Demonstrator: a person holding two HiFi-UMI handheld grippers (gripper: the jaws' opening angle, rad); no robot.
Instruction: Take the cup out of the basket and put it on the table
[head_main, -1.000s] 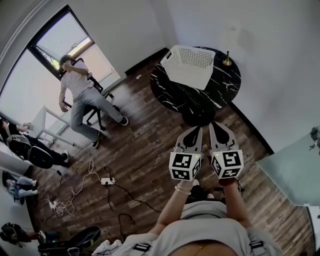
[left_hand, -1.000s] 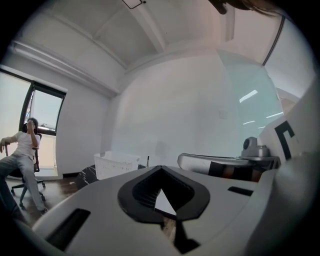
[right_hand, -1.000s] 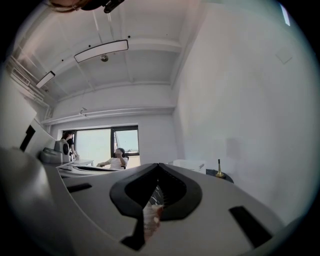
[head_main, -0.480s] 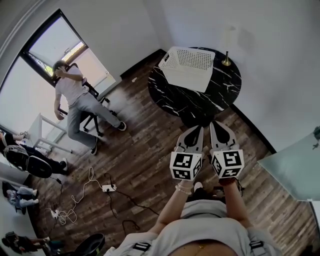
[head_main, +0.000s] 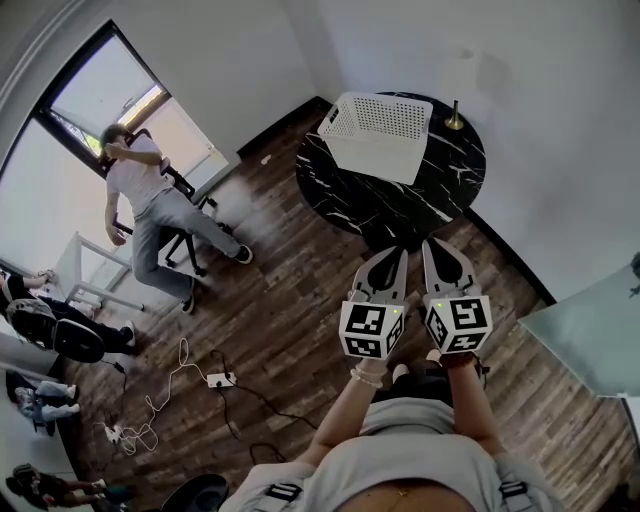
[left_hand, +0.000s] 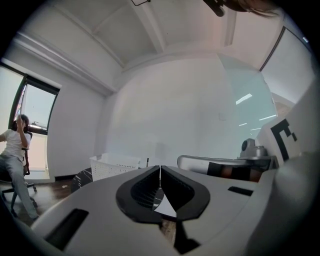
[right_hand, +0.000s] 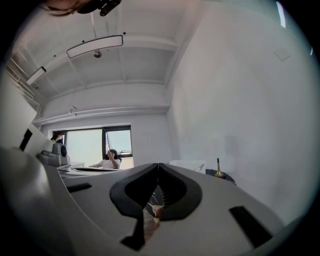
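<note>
In the head view, my left claw (head_main: 393, 262) and my right claw (head_main: 437, 250) are side by side above the brown wooden floor (head_main: 290, 300), near the edge of the round black marble table (head_main: 440, 185). The white perforated plastic basket (head_main: 378, 132) stands on the far part of this table, with a small brass stand (head_main: 454, 122) just beside it. I cannot see the cup; the inside of the basket does not show. A person sits on a chair (head_main: 150, 195) by the window. In the left gripper view, the jaws are pressed together with nothing between them. In the right gripper view, the jaws are also together and empty.
</note>
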